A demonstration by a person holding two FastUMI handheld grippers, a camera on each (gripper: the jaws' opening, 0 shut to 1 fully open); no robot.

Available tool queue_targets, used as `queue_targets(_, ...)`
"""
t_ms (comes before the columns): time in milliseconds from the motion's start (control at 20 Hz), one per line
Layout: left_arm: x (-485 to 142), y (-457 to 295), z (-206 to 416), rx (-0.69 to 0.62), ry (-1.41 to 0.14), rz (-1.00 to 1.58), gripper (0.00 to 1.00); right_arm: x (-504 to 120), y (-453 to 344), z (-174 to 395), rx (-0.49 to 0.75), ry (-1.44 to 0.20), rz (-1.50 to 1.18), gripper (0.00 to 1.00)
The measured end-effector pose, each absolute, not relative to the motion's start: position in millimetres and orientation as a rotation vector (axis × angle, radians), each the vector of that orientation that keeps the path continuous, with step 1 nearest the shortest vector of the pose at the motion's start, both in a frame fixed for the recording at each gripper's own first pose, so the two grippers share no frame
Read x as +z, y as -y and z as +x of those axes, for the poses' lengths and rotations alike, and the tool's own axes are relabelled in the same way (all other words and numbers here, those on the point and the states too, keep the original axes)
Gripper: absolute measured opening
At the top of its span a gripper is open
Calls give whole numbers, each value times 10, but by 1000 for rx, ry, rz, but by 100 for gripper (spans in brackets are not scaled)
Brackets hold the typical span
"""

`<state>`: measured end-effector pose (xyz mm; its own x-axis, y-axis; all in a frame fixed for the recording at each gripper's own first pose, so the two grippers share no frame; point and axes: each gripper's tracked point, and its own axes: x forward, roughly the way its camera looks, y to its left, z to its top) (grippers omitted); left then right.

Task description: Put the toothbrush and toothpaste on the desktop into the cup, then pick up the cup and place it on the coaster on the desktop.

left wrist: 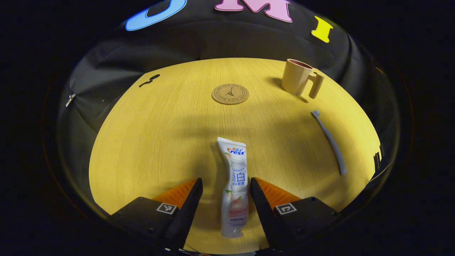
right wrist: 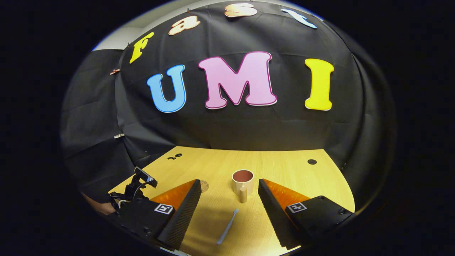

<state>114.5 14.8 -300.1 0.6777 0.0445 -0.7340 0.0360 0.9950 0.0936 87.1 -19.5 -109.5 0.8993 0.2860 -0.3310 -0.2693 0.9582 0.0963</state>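
A white toothpaste tube [left wrist: 234, 188] lies flat on the wooden desktop [left wrist: 160, 135], lengthwise between the fingers of my left gripper [left wrist: 226, 186], which is open around it with a gap on both sides. Farther off, a round cork coaster [left wrist: 230, 94] sits mid-table. At the far right stands a beige cup [left wrist: 296, 76] with a handle. A grey toothbrush [left wrist: 329, 140] lies in front of the cup. In the right gripper view, my right gripper [right wrist: 228, 199] is open above the table; the toothbrush [right wrist: 227, 222] lies between its fingers and the cup [right wrist: 243, 182] stands upright just beyond.
The booth's black cloth wall rises behind the table. Small dark holes [right wrist: 312, 161] mark the far tabletop. In the right gripper view the left gripper's body with its camera and cables [right wrist: 137, 188] sits at the left, and the coaster's edge [right wrist: 204, 185] peeks past the left finger.
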Motion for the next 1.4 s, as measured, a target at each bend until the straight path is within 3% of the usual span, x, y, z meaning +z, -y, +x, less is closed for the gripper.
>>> queue_targets(150, -3038, -112, 1177, 25, -853, 80, 79, -1293, 261, 912, 299, -406, 71, 99)
queue_targets(200, -3035, -83, 1185, 23, -870, 77, 71, -1348, 265, 906, 302, -421, 85, 99)
queue_targets(250, -3045, -58, 1194, 20, -883, 85, 71, -1411, 262, 905, 306, -430, 98, 99)
queue_targets(300, -3058, -41, 1198, 23, -898, 102, 48, -1476, 266, 917, 308, -442, 106, 99)
queue_targets(500, -3033, -3, 1213, 11, -965, 151, 37, -1850, 217, 865, 289, -552, 165, 98)
queue_targets(600, -3031, 0, 1214, 8, -969, 148, 27, -2044, 194, 862, 252, -611, 160, 98)
queue_targets(750, -3007, 20, 1201, -8, -952, 139, 23, -2264, 126, 859, 213, -671, 142, 98)
queue_targets(1150, -2440, -80, 908, -32, -813, 112, 21, -2846, 84, 838, 109, -834, 38, 98)
queue_targets(1200, -2388, -109, 851, -27, -807, 123, 26, -2899, 95, 843, 93, -843, 18, 98)
queue_targets(1250, -2363, -134, 795, -20, -809, 140, 21, -2947, 71, 846, 87, -850, 13, 98)
queue_targets(1400, -2247, -121, 658, -32, -794, 141, 21, -3154, 27, 834, 79, -885, -24, 98)
